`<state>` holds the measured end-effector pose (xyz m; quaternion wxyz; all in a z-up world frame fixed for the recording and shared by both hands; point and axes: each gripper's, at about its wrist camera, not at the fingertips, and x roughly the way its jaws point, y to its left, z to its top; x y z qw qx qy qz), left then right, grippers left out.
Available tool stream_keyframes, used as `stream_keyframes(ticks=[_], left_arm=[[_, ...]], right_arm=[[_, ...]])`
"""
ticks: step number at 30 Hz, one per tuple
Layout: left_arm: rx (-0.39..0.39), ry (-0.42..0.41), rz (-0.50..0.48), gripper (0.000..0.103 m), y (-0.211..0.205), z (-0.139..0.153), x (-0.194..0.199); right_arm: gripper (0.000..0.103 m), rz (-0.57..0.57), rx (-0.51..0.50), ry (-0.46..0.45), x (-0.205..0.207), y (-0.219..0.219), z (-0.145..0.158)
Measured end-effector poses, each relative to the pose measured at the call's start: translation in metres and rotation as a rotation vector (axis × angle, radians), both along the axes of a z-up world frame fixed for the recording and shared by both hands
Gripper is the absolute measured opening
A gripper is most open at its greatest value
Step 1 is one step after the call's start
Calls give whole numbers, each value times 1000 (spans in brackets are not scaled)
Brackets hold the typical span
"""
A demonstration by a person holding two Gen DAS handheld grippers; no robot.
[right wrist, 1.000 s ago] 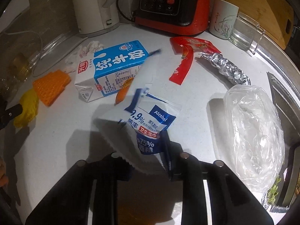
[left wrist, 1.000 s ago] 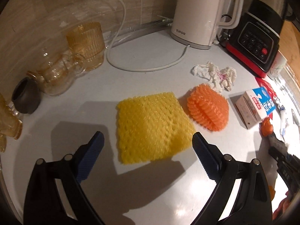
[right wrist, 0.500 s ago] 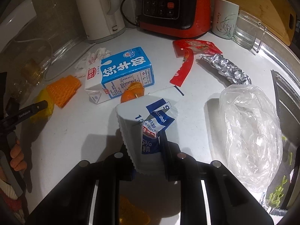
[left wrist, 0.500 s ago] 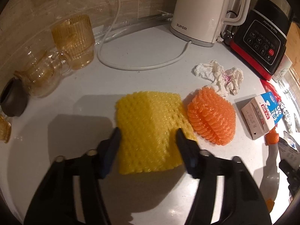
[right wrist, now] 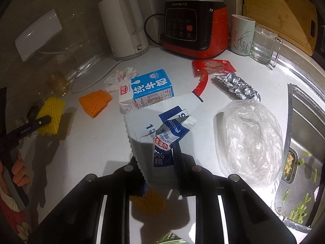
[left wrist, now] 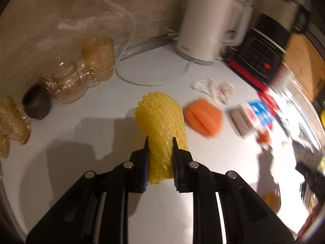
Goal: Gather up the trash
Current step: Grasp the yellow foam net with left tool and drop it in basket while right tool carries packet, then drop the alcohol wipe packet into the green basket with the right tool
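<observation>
My left gripper [left wrist: 160, 142] is shut on the yellow foam fruit net [left wrist: 162, 120], squeezed into a roll and lifted off the white counter [left wrist: 85, 142]; the net also shows in the right wrist view [right wrist: 49, 113]. My right gripper [right wrist: 156, 152] is shut on a white and blue alcohol wipe packet [right wrist: 160, 130], held above the counter. An orange foam net [left wrist: 203, 118] lies to the right of the yellow one, also seen in the right wrist view [right wrist: 95, 102]. A crumpled tissue [right wrist: 121, 77], a milk carton [right wrist: 146, 90], a red wrapper [right wrist: 211, 67], crumpled foil [right wrist: 237, 85] and a clear plastic bag [right wrist: 251, 142] lie on the counter.
A white kettle [right wrist: 124, 30] with its cord [left wrist: 150, 81], a black and red blender [right wrist: 195, 26], a mug [right wrist: 241, 34] and a glass mug [right wrist: 264, 44] stand at the back. Amber glasses [left wrist: 99, 59] and a dark cup [left wrist: 36, 101] stand left. The sink [right wrist: 304, 142] is right.
My left gripper has closed on the yellow net, squeezing it narrow, and lifted it. My right gripper has raised the wipe packet higher.
</observation>
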<state>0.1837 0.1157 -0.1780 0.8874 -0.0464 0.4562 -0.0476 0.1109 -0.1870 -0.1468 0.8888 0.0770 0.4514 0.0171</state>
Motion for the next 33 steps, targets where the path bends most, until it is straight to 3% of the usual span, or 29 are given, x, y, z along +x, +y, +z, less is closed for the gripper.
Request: stream_keyframes(ticks=[7, 11, 15, 23, 24, 26, 27, 33], left_arm=[[-14, 38, -295, 19, -67, 17, -101], [-35, 83, -528, 19, -117, 11, -159], [-49, 180, -717, 19, -161, -10, -200], [-56, 329, -917, 19, -211, -49, -243], [-48, 336, -925, 22, -215, -53, -246], [-29, 365, -954, 36, -223, -62, -253], [-23, 376, -957, 50, -223, -66, -258], [-5, 382, -957, 64, -221, -70, -276]], right_arm=[[21, -26, -6, -11, -78, -20, 22], [21, -76, -27, 2, -131, -36, 27], [21, -143, -38, 16, -184, -49, 28], [21, -281, -5, 28, -261, -64, 23], [22, -292, -2, 30, -268, -65, 22], [23, -307, 0, 36, -279, -66, 21], [23, -313, 2, 38, -284, -66, 20], [24, -329, 24, 41, -305, -66, 15]])
